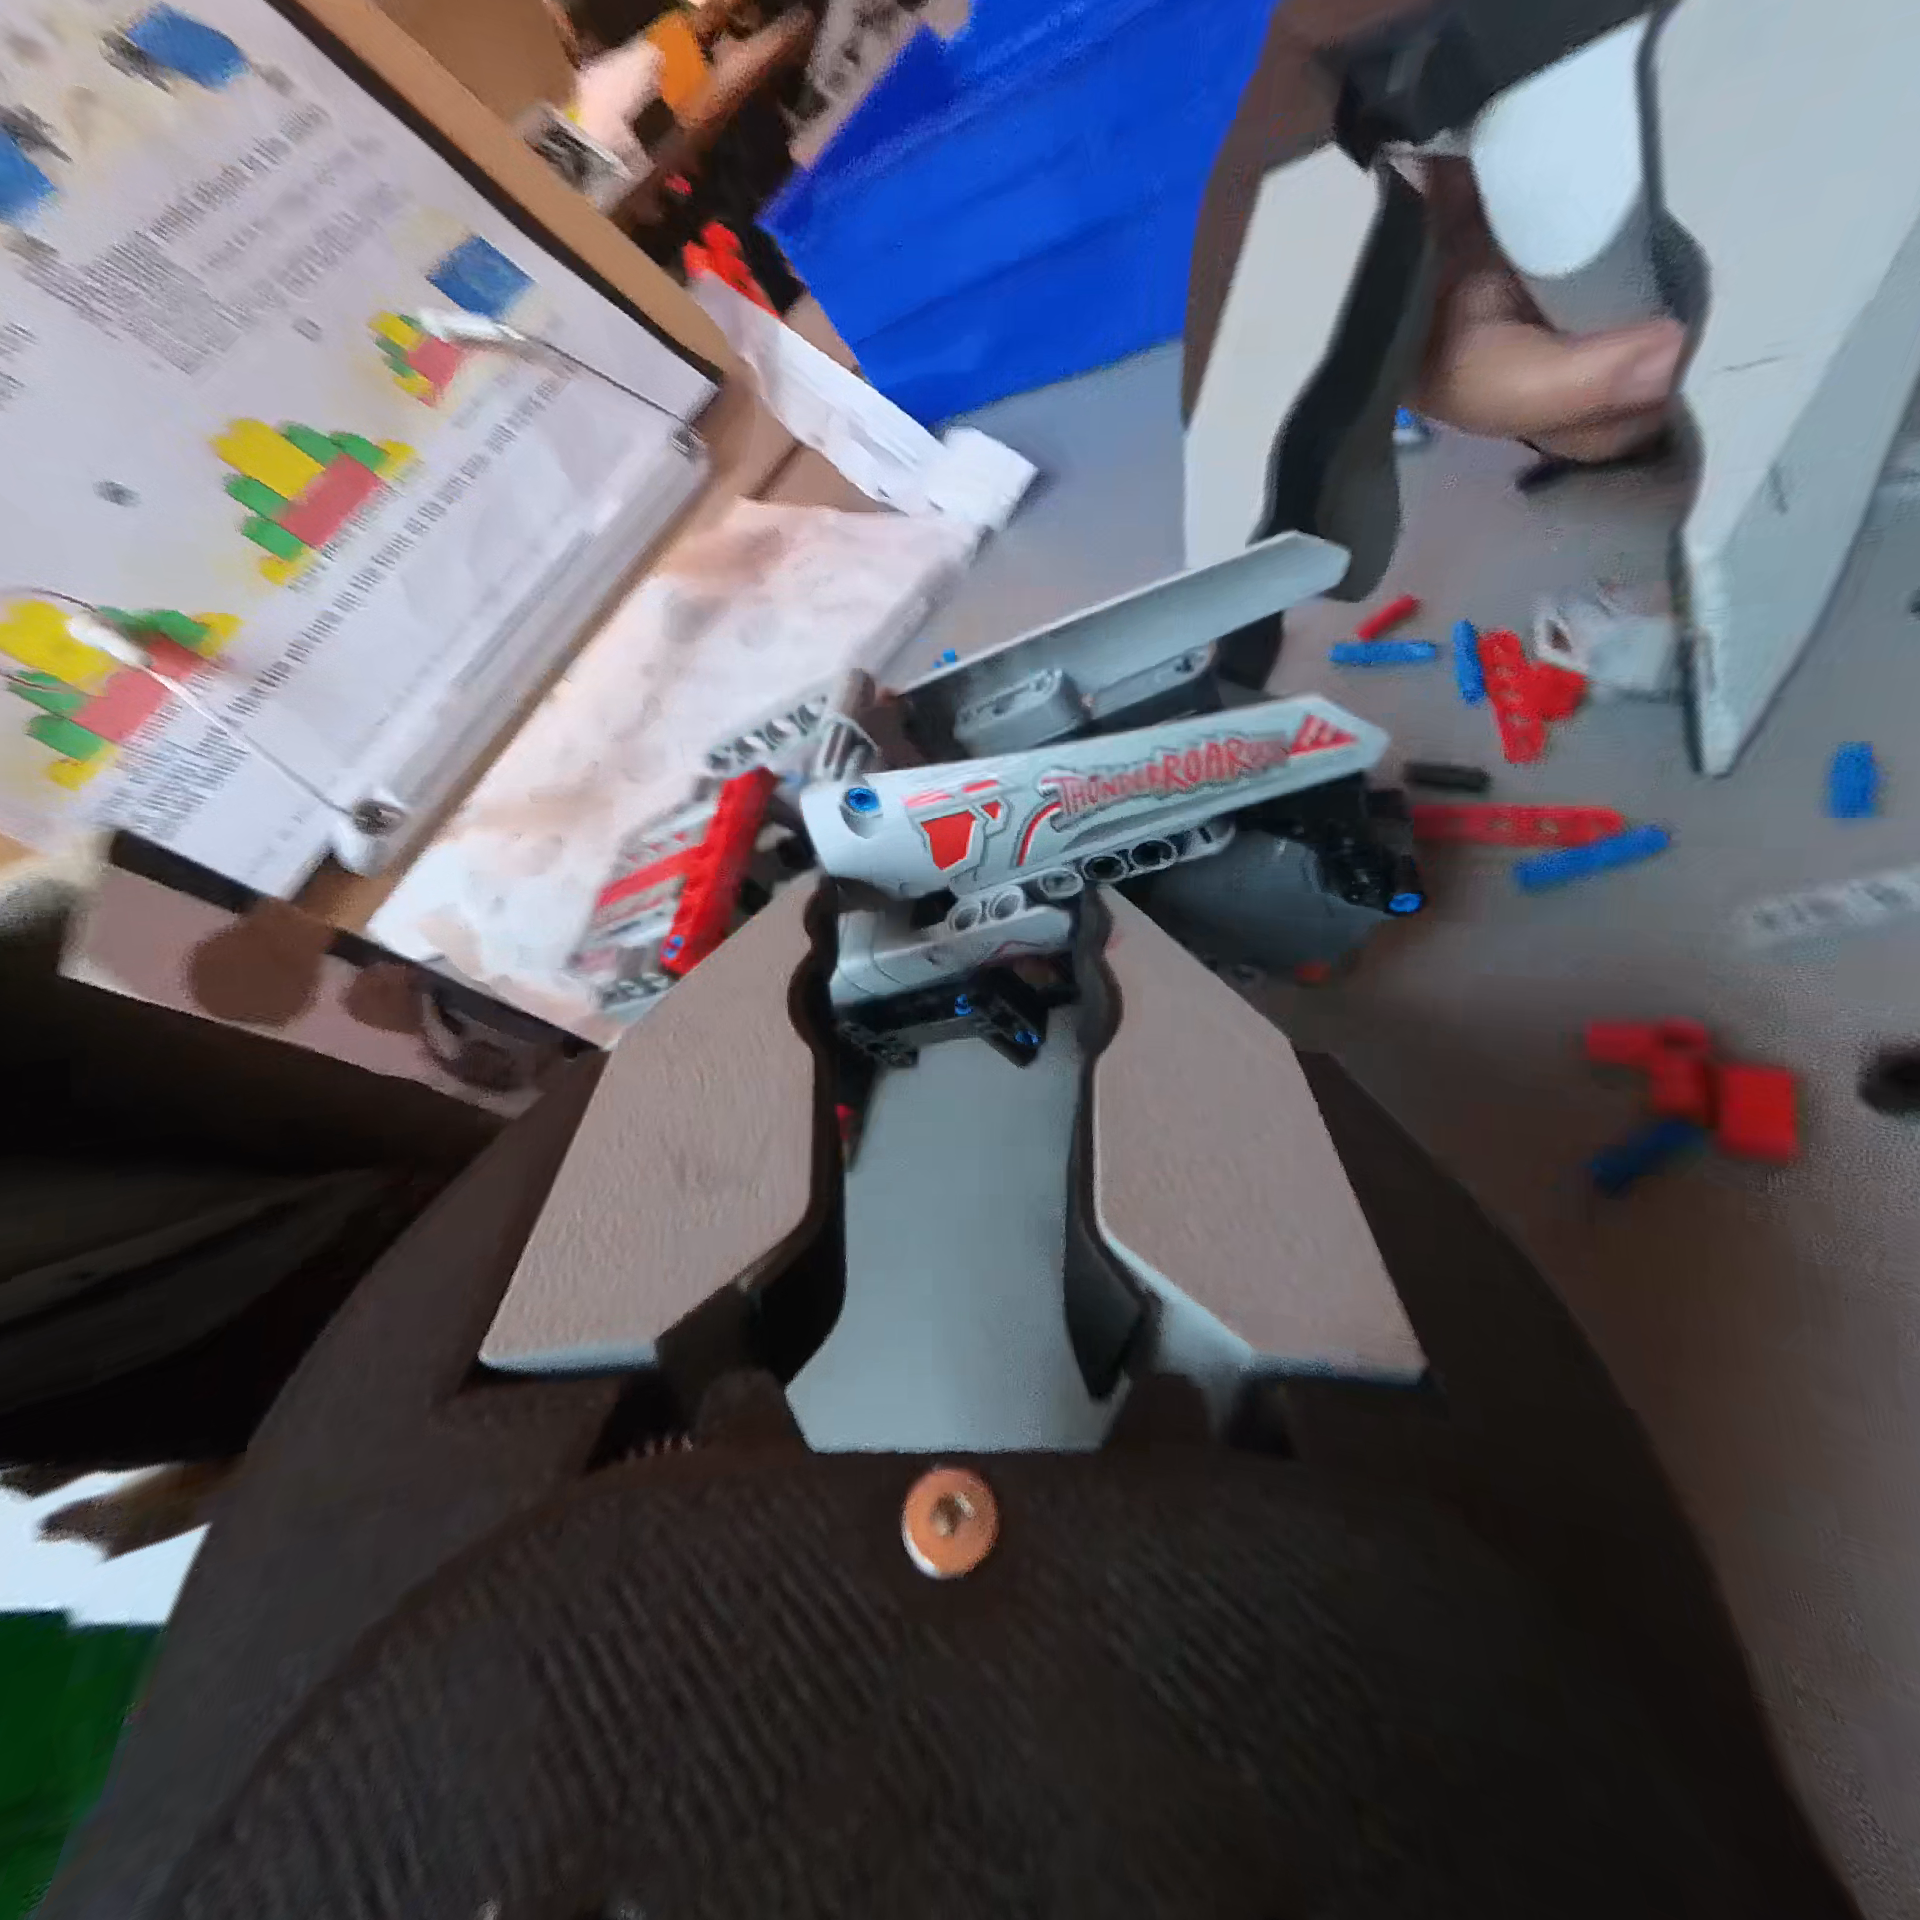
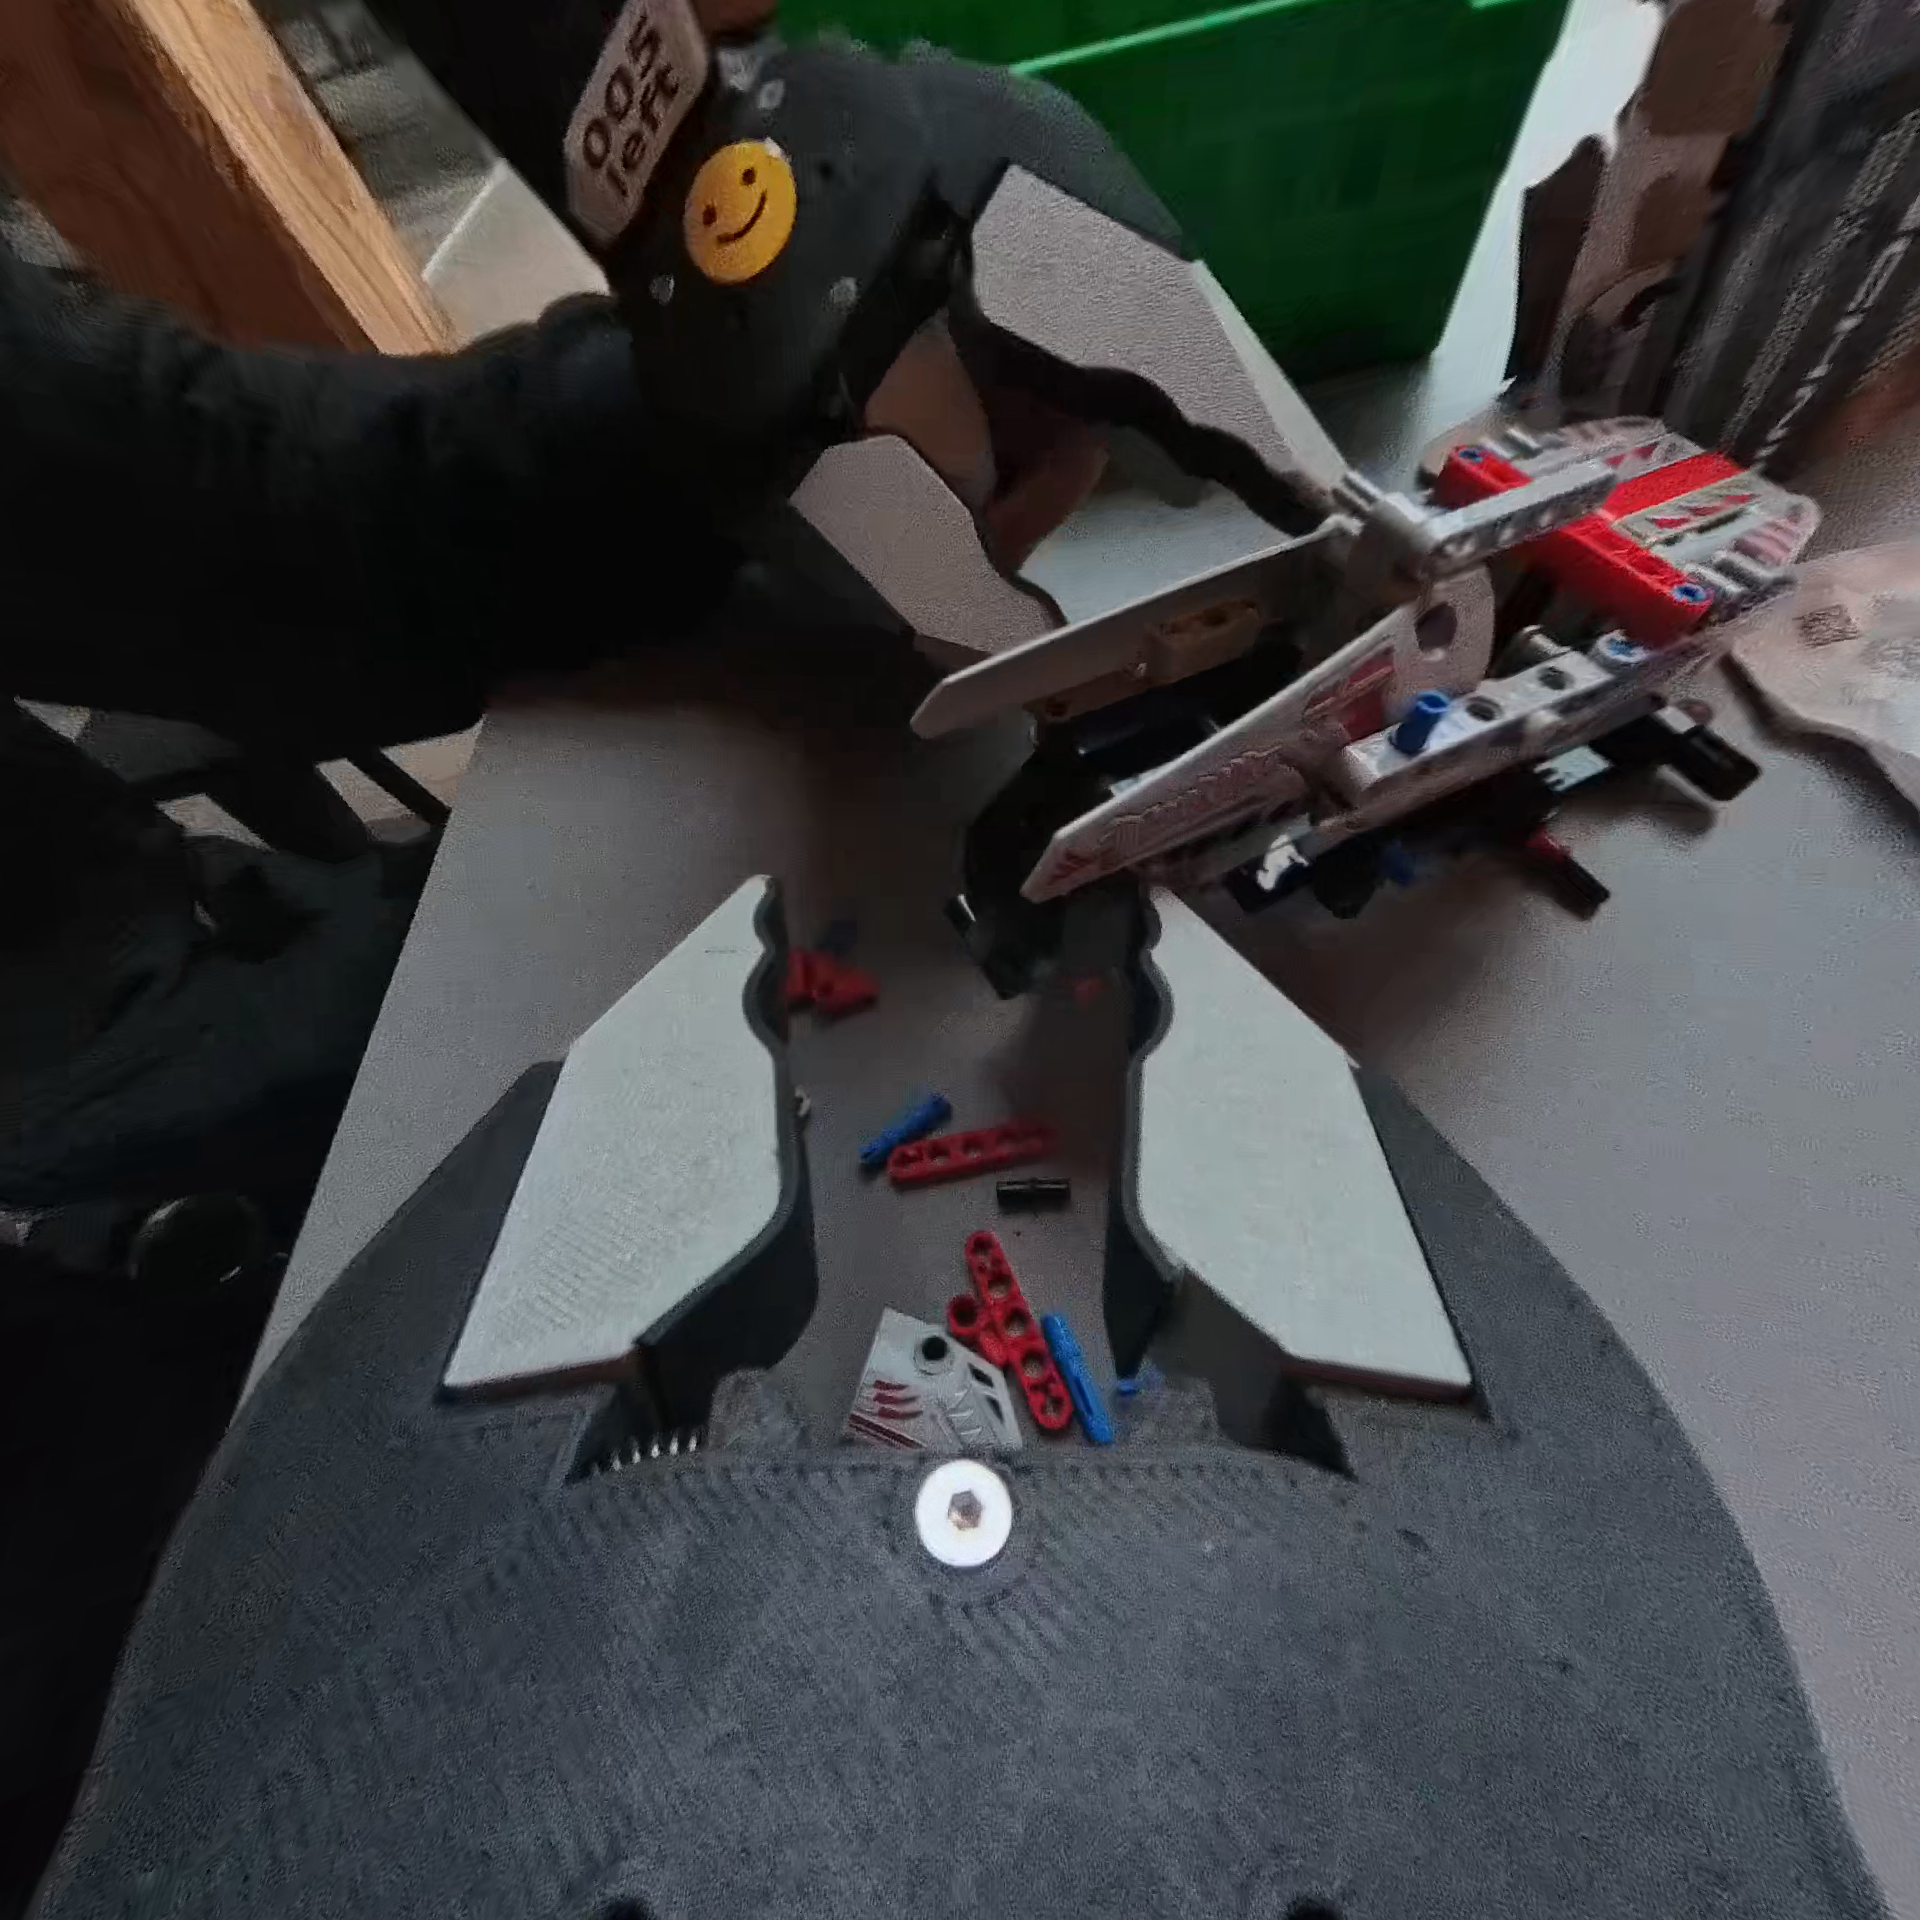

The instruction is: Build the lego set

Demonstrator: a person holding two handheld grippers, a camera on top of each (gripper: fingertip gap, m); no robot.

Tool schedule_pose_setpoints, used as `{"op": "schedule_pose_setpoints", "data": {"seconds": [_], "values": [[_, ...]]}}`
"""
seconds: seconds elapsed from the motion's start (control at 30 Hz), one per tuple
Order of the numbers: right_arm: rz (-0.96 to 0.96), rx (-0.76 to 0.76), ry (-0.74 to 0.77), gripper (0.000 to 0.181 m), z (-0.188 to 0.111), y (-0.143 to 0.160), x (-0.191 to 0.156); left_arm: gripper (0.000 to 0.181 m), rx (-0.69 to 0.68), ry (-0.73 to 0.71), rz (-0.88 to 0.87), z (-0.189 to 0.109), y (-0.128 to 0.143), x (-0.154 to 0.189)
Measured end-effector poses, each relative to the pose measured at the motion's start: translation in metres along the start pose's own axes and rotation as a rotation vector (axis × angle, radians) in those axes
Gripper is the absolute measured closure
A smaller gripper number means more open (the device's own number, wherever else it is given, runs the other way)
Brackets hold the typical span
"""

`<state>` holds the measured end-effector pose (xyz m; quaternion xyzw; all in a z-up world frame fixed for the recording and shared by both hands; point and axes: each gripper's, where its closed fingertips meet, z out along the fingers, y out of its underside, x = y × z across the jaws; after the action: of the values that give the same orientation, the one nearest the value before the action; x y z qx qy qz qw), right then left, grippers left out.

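The lego model (image 1: 1091,810), a grey, red and black craft with stickered panels and grey blades, lies on the grey table (image 1: 1558,1351). My left gripper (image 1: 956,925) is closed around its grey and black end. In the right wrist view the model (image 2: 1382,717) sits ahead, with the left gripper (image 2: 1174,551) on its far side by the blades. My right gripper (image 2: 956,935) is open and empty, its tips at the model's black nose. Loose pieces lie between its fingers: a red beam (image 2: 971,1153), a blue pin (image 2: 904,1127), a black pin (image 2: 1034,1193) and a grey stickered panel (image 2: 930,1392).
An instruction sheet on a board (image 1: 312,468) stands at the left, with a printed booklet (image 1: 727,644) under the model. Red and blue pieces (image 1: 1517,686) are scattered to the right. A blue bin (image 1: 1018,187), a green bin (image 2: 1299,156) and a wooden post (image 2: 208,156) stand behind.
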<state>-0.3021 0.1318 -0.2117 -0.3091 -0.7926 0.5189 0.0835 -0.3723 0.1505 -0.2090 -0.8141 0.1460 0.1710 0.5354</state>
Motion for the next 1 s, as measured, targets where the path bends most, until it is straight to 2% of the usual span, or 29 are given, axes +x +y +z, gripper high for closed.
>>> {"op": "schedule_pose_setpoints", "data": {"seconds": [0.07,0.17,0.33,0.47,0.73,0.9,1.0], "values": [[-0.037,-0.051,-0.008,0.124,0.007,0.009,-0.005,0.136,-0.006,0.076,-0.002,-0.003,0.008,0.007],[-0.067,-0.063,0.011,0.137,0.005,0.010,-0.006,0.134,0.000,0.085,0.012,-0.007,0.010,0.006],[0.025,0.043,0.023,0.135,-0.014,-0.004,0.005,0.138,0.012,0.090,0.033,-0.007,0.007,0.009],[0.106,0.128,0.028,0.137,-0.022,-0.014,0.015,0.139,0.063,0.151,-0.021,-0.012,-0.001,0.013],[0.093,0.114,0.008,0.138,-0.015,-0.012,0.009,0.137,0.132,0.229,-0.099,-0.020,-0.015,0.019],[0.031,0.093,-0.039,0.130,-0.009,-0.012,-0.006,0.136,0.263,0.325,-0.301,-0.039,-0.039,0.010],[-0.013,0.085,-0.072,0.126,-0.002,-0.013,-0.017,0.135,0.204,0.308,-0.452,-0.029,-0.035,-0.001]]}}
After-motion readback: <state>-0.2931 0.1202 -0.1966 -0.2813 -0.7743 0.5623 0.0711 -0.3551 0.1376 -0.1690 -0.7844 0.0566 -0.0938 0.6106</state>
